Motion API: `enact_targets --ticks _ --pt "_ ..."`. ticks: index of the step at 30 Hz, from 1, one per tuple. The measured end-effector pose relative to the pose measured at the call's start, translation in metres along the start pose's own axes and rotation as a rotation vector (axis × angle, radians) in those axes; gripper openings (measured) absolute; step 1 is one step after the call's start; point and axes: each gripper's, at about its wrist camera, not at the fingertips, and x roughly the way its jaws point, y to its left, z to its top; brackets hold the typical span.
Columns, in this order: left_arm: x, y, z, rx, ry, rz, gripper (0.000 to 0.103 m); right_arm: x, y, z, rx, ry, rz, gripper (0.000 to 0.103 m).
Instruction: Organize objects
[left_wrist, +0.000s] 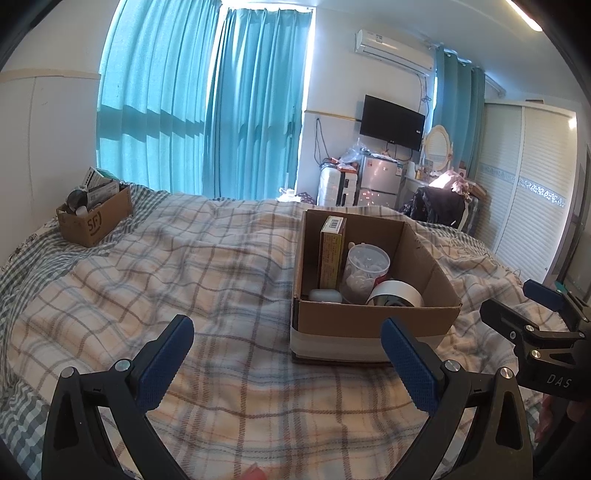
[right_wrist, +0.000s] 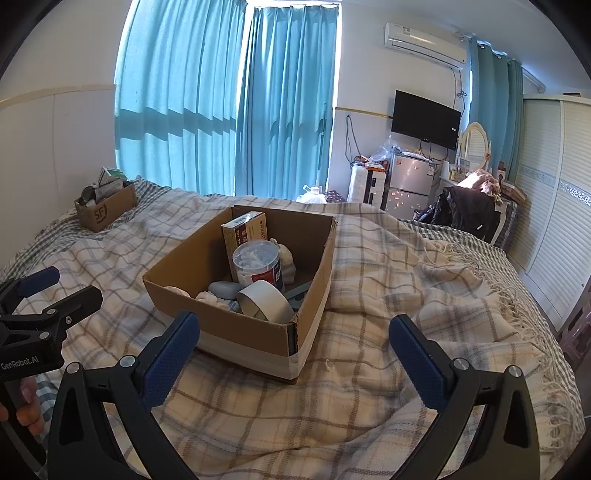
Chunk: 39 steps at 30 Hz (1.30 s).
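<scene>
An open cardboard box (left_wrist: 373, 321) (right_wrist: 258, 332) stands on the plaid bed blanket (left_wrist: 184, 288). It holds an upright yellow carton (left_wrist: 331, 251) (right_wrist: 245, 230), a clear plastic jar (left_wrist: 364, 271) (right_wrist: 256, 262), a roll of grey tape (left_wrist: 395, 293) (right_wrist: 267, 299) and a small pale case (left_wrist: 325, 295) (right_wrist: 223, 290). My left gripper (left_wrist: 288, 354) is open and empty, just before the box's near left corner. My right gripper (right_wrist: 295, 350) is open and empty, before the box's near right corner. Each gripper shows at the other view's edge (left_wrist: 532, 314) (right_wrist: 48, 291).
A second, smaller cardboard box (left_wrist: 94, 218) (right_wrist: 105, 210) full of items stands at the bed's far left by the wall. Beyond the bed are blue curtains (left_wrist: 207, 110), a fridge (left_wrist: 380, 177), a wall TV (left_wrist: 391, 122) and a white wardrobe (left_wrist: 532, 192).
</scene>
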Motion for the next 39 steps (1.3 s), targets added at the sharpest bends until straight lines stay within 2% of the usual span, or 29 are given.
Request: enact_targets --ticks 12,39 --pt "-0.0022 -0.0061 -0.0002 0.040 -0.015 0.009 0.103 -0.0004 -0.0002 0.0001 0.000 0.000 0.001 0.103" --pt "0.0001 -0.0034 -0.0011 0.029 -0.004 0.010 0.103 -0.0005 -0.0006 -0.0006 -0.001 0.003 -0.001 0.103"
